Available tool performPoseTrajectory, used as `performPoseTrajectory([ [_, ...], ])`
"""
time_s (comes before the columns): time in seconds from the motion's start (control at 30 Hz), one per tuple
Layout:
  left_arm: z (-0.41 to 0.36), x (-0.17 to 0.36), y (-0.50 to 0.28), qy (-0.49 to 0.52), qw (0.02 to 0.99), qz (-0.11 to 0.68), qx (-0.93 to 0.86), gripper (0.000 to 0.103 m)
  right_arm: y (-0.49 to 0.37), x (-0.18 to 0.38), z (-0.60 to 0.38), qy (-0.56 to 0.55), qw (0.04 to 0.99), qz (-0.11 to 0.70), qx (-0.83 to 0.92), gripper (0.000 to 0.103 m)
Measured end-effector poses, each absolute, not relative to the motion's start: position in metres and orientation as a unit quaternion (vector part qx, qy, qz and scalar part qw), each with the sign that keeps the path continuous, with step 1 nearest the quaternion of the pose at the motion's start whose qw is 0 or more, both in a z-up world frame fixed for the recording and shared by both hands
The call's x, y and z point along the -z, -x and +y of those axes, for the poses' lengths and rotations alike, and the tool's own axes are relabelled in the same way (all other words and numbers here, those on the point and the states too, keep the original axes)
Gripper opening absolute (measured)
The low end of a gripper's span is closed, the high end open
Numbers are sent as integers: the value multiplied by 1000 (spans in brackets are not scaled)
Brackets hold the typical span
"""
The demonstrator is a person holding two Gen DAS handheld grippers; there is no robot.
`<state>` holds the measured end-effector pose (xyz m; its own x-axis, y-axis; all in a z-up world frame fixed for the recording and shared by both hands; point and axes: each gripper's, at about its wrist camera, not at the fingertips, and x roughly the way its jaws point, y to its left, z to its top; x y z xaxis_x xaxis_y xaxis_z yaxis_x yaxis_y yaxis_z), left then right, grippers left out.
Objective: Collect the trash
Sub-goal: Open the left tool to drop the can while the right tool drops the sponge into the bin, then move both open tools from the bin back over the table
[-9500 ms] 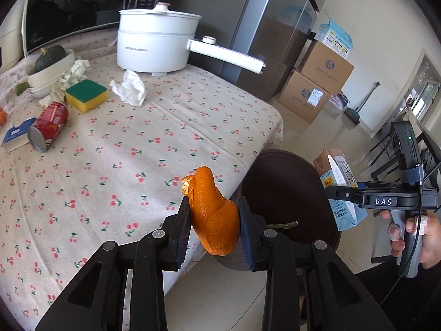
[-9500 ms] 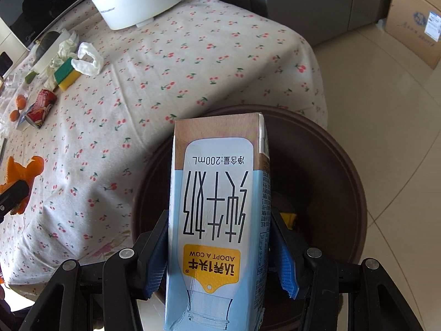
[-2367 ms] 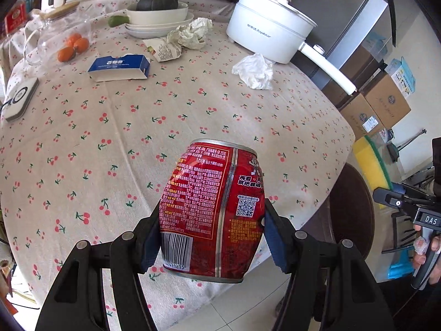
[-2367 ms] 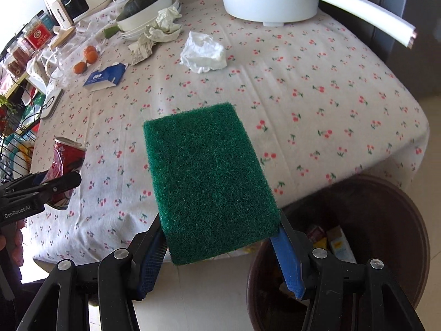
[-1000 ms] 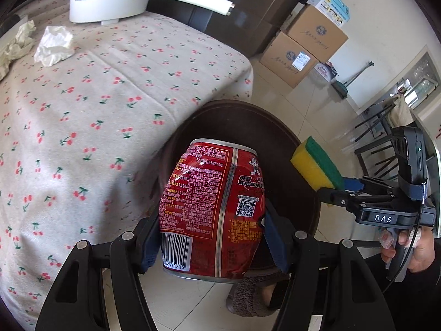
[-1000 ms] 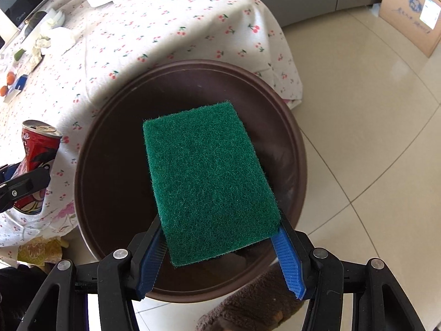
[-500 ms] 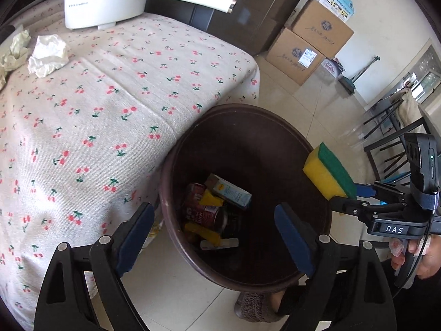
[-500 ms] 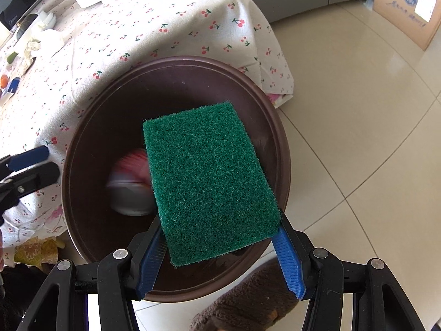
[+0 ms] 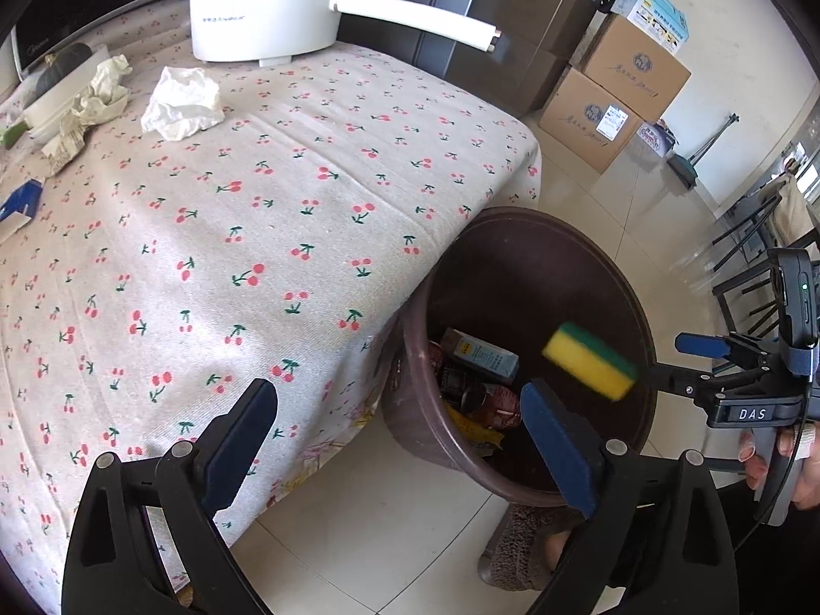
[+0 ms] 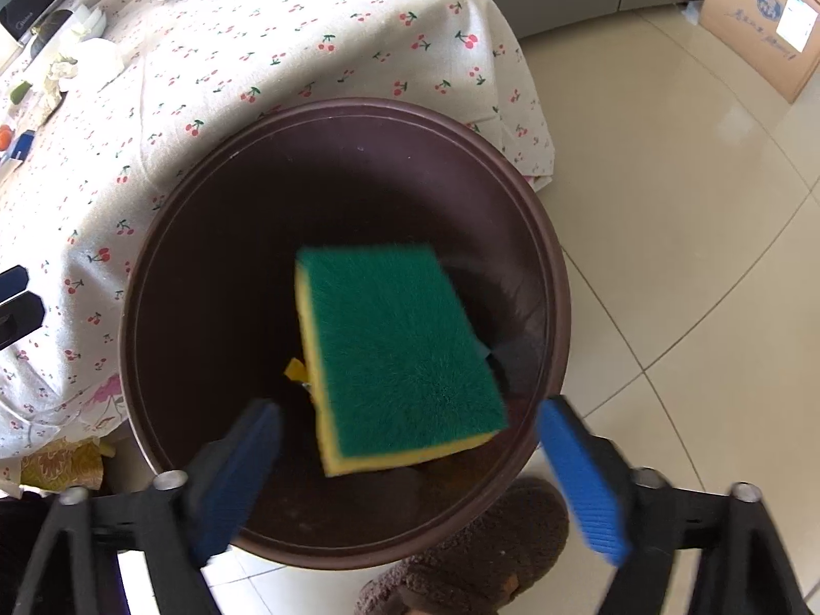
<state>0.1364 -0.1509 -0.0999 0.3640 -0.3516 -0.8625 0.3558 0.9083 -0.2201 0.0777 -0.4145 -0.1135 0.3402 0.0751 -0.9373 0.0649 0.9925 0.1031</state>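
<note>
The sponge (image 10: 397, 359) is loose in the air, green side up, just ahead of the right gripper (image 10: 405, 461) and over the mouth of the bin (image 10: 556, 277). That gripper's jaws are opening, blurred with the motion, and the pads no longer touch the sponge. From the left wrist view the sponge (image 9: 589, 366) hangs just off the right gripper's fingertips (image 9: 699, 346), inside the bin's rim.

What could go wrong? The sponge is tilted and falling near the side of the bin closest to the right gripper; if it clips the rim it could bounce onto the floor tiles (image 10: 692, 256). It looks well inside, though, so that risk seems small. The bigger worry is the next reach: the bin stands tight against the hanging tablecloth (image 9: 307, 205), and a gripper swinging back to the table could snag the cloth or knock the bin.

The left gripper (image 9: 400, 441) points steeply down, with the table edge ahead on one side and the bin ahead on the other. Its jaws are opening too, nothing between them. A can (image 9: 476, 400) and a carton (image 9: 479, 356) lie at the bin's bottom. The right gripper also aims steeply down, straight into the bin, with the person's hand (image 9: 789, 451) on its handle.

Still out on the table, well beyond the left gripper: a tissue (image 9: 182, 105).
</note>
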Motion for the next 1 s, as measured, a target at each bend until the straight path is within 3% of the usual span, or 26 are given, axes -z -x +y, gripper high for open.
performPoseTrajectory([
  [1.0,-41,72,-111,43,851,502,146,101,-99,94,-320,-16,823,566,-45,93],
])
